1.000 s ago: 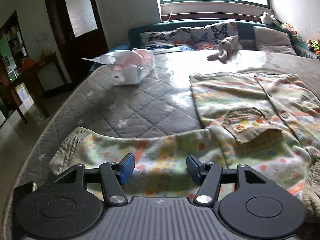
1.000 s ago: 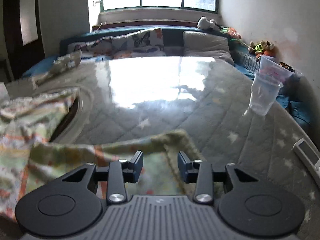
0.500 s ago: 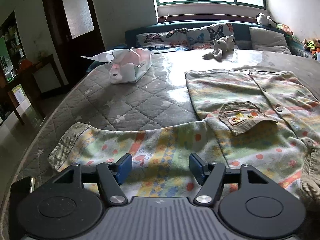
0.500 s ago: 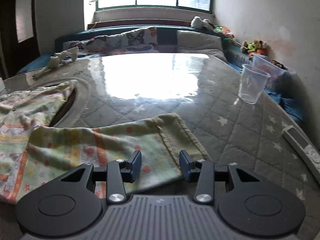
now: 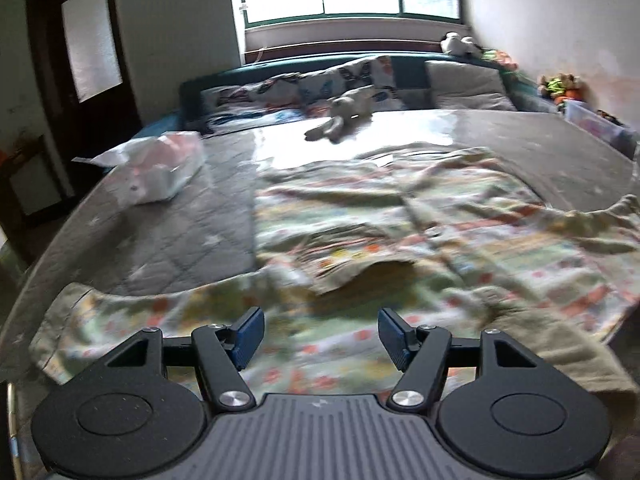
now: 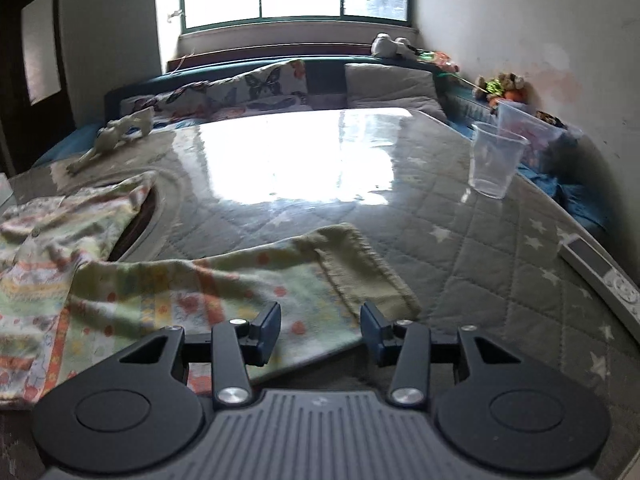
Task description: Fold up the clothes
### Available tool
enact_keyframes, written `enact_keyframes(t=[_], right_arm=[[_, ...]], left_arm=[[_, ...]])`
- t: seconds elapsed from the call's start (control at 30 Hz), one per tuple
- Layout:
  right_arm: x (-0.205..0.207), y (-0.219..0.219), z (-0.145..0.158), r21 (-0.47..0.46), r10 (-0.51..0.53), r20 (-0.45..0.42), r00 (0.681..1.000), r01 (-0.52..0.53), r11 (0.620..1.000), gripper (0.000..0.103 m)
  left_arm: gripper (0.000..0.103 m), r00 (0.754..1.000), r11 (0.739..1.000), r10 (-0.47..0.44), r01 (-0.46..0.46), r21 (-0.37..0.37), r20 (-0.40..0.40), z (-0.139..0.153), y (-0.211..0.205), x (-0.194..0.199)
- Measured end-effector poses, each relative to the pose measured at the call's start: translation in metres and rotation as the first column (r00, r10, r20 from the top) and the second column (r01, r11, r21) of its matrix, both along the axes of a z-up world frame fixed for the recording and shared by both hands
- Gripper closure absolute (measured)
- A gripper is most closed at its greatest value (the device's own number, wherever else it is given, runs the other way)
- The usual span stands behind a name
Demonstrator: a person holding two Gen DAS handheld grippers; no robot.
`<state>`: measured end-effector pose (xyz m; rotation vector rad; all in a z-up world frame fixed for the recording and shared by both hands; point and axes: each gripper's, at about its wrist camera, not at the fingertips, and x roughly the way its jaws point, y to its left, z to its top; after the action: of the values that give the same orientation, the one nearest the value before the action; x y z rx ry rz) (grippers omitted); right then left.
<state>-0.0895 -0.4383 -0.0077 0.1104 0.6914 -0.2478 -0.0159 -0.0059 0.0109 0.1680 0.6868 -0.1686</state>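
Observation:
A patterned pale green children's cardigan lies spread on the grey quilted bed, front up, with a pocket flap showing. Its left sleeve stretches to the left in the left wrist view. Its right sleeve with a ribbed cuff lies flat in the right wrist view. My left gripper is open and empty just above the near hem. My right gripper is open and empty above the near edge of the right sleeve.
A tissue pack sits on the bed's left side. A plush toy lies near the pillows. A clear plastic cup stands on the right side. A remote lies at the bed's right edge.
Both grippers pulled back and up from the sleeves; both views turned right, the left one now facing the cardigan's body. The jaws stay open.

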Motion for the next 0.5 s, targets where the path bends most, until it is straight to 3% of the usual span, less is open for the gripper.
enact_keyframes(t=[0.27, 0.5], right_arm=[[-0.003, -0.022, -0.006, 0.003, -0.096, -0.001, 0.995, 0.096, 0.995, 0.058], [-0.001, -0.029, -0.009, 0.014, -0.105, 0.021, 0.994, 0.105, 0.994, 0.058]], left_arm=[[0.037, 0.995, 0.995, -0.098, 0.098, -0.003, 0.017, 0.009, -0.038, 0.0], [0.037, 0.987, 0.987, -0.159, 0.159, 0.014, 0.012, 0.009, -0.062, 0.0]])
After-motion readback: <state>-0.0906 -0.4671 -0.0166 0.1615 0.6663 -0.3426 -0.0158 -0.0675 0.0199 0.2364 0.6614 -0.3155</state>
